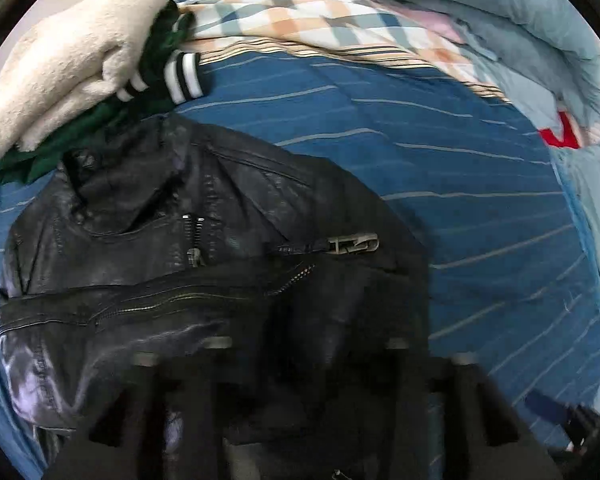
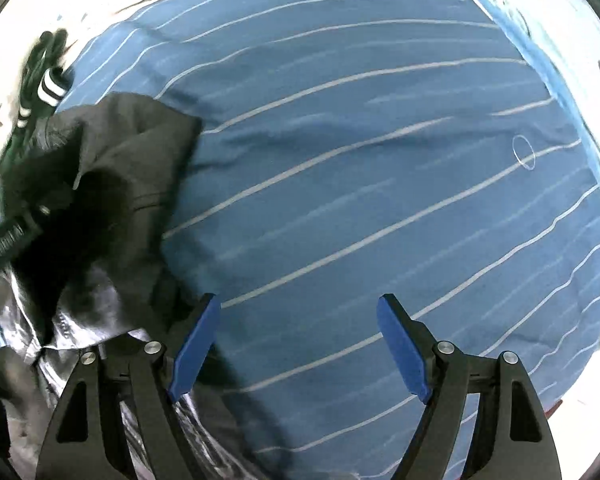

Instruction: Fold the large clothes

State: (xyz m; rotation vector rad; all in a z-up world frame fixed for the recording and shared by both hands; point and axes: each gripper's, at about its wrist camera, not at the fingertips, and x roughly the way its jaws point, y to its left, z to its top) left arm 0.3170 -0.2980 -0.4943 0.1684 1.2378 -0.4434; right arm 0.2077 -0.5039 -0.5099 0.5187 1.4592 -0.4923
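A black leather jacket (image 1: 188,248) with metal zips lies crumpled on a blue striped bed sheet (image 1: 440,160). It fills the lower left of the left wrist view. My left gripper (image 1: 306,328) hangs blurred right over it. Its arms stand apart, the pads are lost against the dark leather, and I see nothing clamped. In the right wrist view the jacket (image 2: 112,184) lies bunched at the left. My right gripper (image 2: 300,320) points down at the bare sheet (image 2: 360,160), open, with nothing between its blue pads (image 2: 404,344). Its left finger is beside the jacket's edge.
At the far left lies a cream fleece garment (image 1: 60,64) on a green garment with black-and-white cuffs (image 1: 184,76). A checked cloth (image 1: 280,12) and a light blue quilt (image 1: 500,20) lie at the far side. A red patch (image 1: 560,132) shows at the right.
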